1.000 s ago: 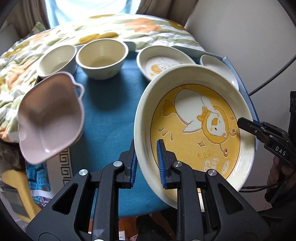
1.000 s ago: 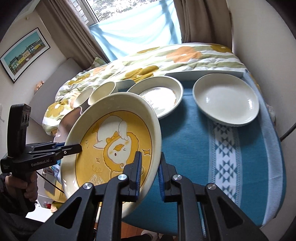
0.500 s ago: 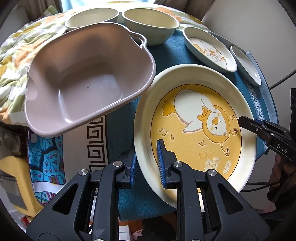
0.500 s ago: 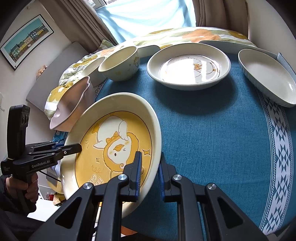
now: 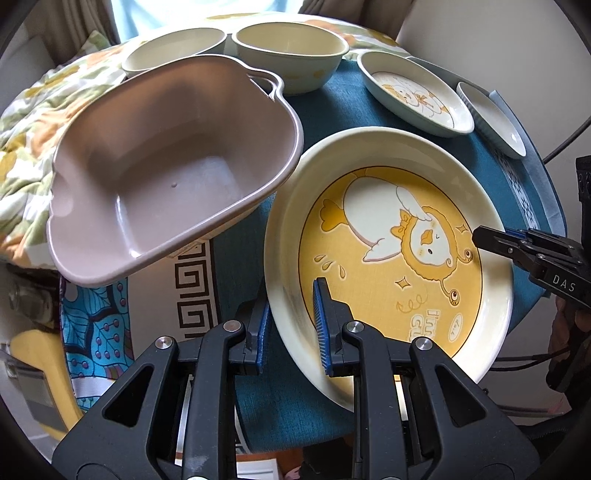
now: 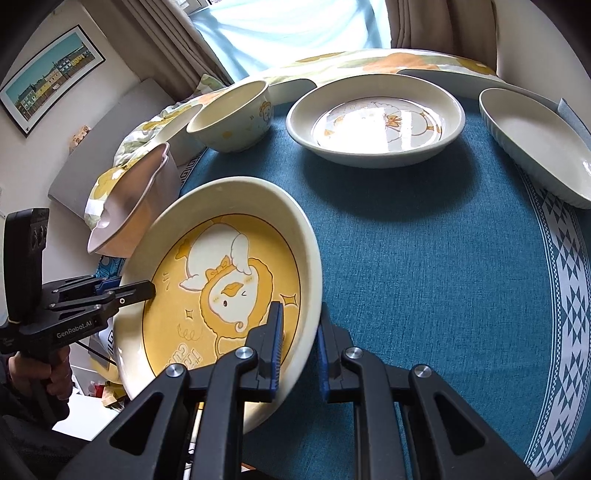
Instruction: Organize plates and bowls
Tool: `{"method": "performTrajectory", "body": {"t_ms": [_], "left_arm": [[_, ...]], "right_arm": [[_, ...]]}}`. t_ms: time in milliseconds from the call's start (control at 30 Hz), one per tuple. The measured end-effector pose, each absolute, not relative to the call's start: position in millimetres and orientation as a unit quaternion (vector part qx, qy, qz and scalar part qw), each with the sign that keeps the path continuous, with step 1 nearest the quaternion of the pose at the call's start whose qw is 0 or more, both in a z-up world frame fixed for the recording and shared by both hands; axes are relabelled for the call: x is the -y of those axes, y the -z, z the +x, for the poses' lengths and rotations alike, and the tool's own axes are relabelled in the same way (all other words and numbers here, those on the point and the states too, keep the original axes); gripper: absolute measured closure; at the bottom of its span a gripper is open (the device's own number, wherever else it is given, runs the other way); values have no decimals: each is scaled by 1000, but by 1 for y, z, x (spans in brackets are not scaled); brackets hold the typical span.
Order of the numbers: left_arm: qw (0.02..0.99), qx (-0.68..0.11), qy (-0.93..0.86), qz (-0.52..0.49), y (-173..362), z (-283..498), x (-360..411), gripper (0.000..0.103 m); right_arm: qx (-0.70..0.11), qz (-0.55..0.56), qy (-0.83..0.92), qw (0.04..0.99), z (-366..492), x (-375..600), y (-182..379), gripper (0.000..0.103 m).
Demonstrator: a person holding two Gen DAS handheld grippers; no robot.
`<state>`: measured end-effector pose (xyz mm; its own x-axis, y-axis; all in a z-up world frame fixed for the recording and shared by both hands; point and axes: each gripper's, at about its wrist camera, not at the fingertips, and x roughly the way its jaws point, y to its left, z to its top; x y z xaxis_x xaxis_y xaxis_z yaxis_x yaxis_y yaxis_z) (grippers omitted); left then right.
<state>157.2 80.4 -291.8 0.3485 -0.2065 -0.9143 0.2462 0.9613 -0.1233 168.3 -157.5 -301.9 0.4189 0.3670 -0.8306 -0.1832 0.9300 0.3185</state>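
While the yellow duck plate [image 5: 388, 236] is held tilted above the near edge of the blue tablecloth [image 6: 424, 258], its opposite rims are clamped by the left gripper [image 5: 290, 325] and right gripper [image 6: 297, 345], beside the pink bowl [image 5: 166, 158].

Bright curtained window [image 6: 295, 26]; framed picture [image 6: 48, 74] on white wall; floral quilt [image 5: 26, 122].

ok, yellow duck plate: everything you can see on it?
The yellow duck plate is a deep, glossy, ceramic-looking dish with a cream rim and a yellow centre showing a cartoon duck and lettering. It is empty, tilted, and held above the blue tablecloth. The left hand-held gripper and right hand-held gripper clamp opposite rims.
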Motion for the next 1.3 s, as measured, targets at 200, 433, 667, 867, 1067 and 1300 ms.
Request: {"method": "performTrajectory", "body": {"t_ms": [200,433,667,867,1067,1300], "left_arm": [[822,-552,137,26,292,154,-75,73],[833,-537,128,48,290,149,-64,33],[835,-537,113,43,286,139,-66,33],[848,-518,104,34,243,115,-69,33],[873,-475,103,43,180,89,-36,18],[884,-446,136,29,137,84,34,0]], "right_arm": [[-511,73,-158,842,168,154,301,88],[-507,49,-164,845,165,149,302,81],[-496,62,-166,850,159,150,297,43],[-475,69,-160,862,141,161,262,43],[-429,80,-148,888,115,190,206,26],[-401,66,-129,905,99,246,162,0]]}}
